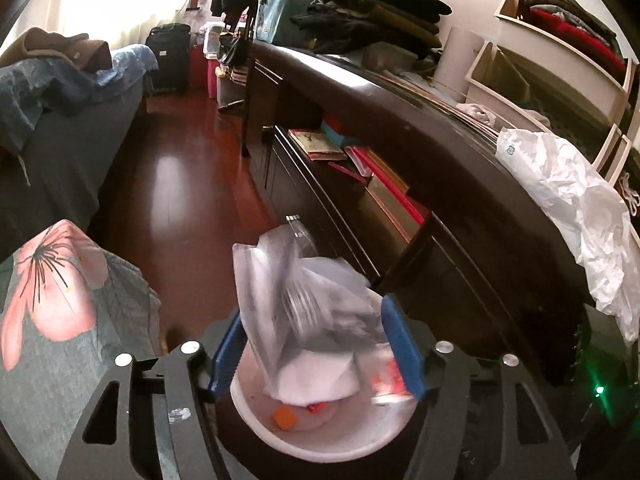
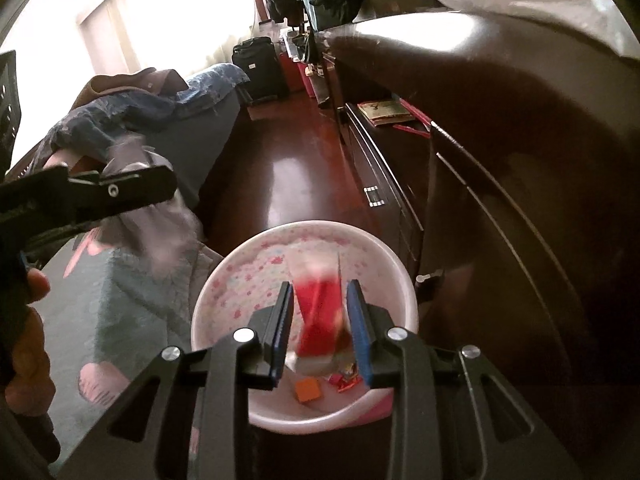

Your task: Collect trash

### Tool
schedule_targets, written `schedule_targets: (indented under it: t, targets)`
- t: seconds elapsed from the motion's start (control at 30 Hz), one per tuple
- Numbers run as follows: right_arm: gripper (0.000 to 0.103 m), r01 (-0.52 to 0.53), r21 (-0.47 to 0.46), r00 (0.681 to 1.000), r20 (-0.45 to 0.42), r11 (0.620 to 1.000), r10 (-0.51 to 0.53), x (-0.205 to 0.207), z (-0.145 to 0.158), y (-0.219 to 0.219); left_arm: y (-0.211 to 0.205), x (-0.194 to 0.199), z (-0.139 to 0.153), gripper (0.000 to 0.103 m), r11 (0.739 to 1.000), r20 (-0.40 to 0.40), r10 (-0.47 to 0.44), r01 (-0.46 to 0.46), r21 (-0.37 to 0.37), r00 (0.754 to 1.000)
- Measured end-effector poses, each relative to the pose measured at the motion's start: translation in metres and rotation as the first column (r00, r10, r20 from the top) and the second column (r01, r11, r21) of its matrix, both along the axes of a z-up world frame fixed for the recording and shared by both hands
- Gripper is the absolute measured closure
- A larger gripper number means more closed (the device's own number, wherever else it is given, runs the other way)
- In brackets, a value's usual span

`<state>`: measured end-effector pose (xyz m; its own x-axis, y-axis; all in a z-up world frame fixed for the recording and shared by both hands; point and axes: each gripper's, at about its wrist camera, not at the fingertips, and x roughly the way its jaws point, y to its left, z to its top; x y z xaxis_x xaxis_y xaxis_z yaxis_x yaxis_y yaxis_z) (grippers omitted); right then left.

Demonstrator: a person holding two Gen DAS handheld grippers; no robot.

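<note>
Both tools hung over the pink bin (image 2: 224, 280) on the floor, between the bed and the dark cabinet. My left tool (image 1: 316, 344) had its blue pads set fairly wide, with a crumpled clear plastic bag (image 1: 304, 288) between them; motion blur prevented me from confirming whether the pads gripped it or had released it. My right tool (image 2: 320, 328) stood at a narrower gap around a red wrapper (image 2: 320, 316), also blurred, so I could not tell whether contact was maintained. In the right wrist view, the left tool appeared at far left with the blurred bag hanging from it, left of the bin.

Status, as I judged it:
1. Partly done. The bin floor already held an orange scrap (image 2: 308, 392), small red wrappers (image 2: 346, 380) and a white piece (image 1: 316, 384).
2. In hand. Two items were positioned above or inside the bin rim, at the deposit stage.
3. Remaining. A large crumpled white plastic bag (image 1: 572, 208) lay on the surface at right, well apart from the bin. I judged it a probable candidate for collection. Other trash elsewhere could not be confirmed.
</note>
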<state>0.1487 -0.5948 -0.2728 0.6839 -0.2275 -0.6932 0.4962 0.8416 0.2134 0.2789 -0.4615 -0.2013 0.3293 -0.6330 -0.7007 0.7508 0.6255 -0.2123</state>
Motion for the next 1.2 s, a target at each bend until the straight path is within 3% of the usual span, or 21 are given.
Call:
schedule_targets:
  t: [0.1,0.47,0.77,0.9,1.13,1.2]
  targets:
    - [0.066,-0.002,0.008,1.000,-0.003,1.000,0.002,0.003,-0.005,-0.001,0.001,0.002,0.002,0.021,1.000,0.007,0.017,-0.017,-0.023,1.000]
    - [0.059,-0.019,0.010,1.000,-0.005,1.000,0.019,-0.007,0.003,0.012,0.014,-0.005,0.017,0.017,0.998,0.040,0.050,-0.048,-0.033,0.998]
    - [0.031,-0.105,-0.046,0.994,0.030,0.993,0.106,-0.030,0.041,0.063,0.072,-0.025,0.040,0.011,0.986,0.104,0.166,-0.167,0.006,0.981]
    - [0.021,-0.169,-0.056,0.984,0.042,0.984,0.171,-0.035,0.052,0.093,0.116,-0.030,0.042,0.007,0.962,0.125,0.264,-0.270,0.035,0.956]
    - [0.019,-0.311,-0.074,0.949,0.016,0.947,0.313,-0.030,0.061,0.155,0.207,-0.014,0.030,0.004,0.880,0.134,0.446,-0.461,0.114,0.885]
    - [0.019,-0.345,-0.081,0.938,0.010,0.935,0.347,-0.027,0.062,0.172,0.230,-0.004,0.025,0.004,0.865,0.111,0.471,-0.483,0.138,0.875]
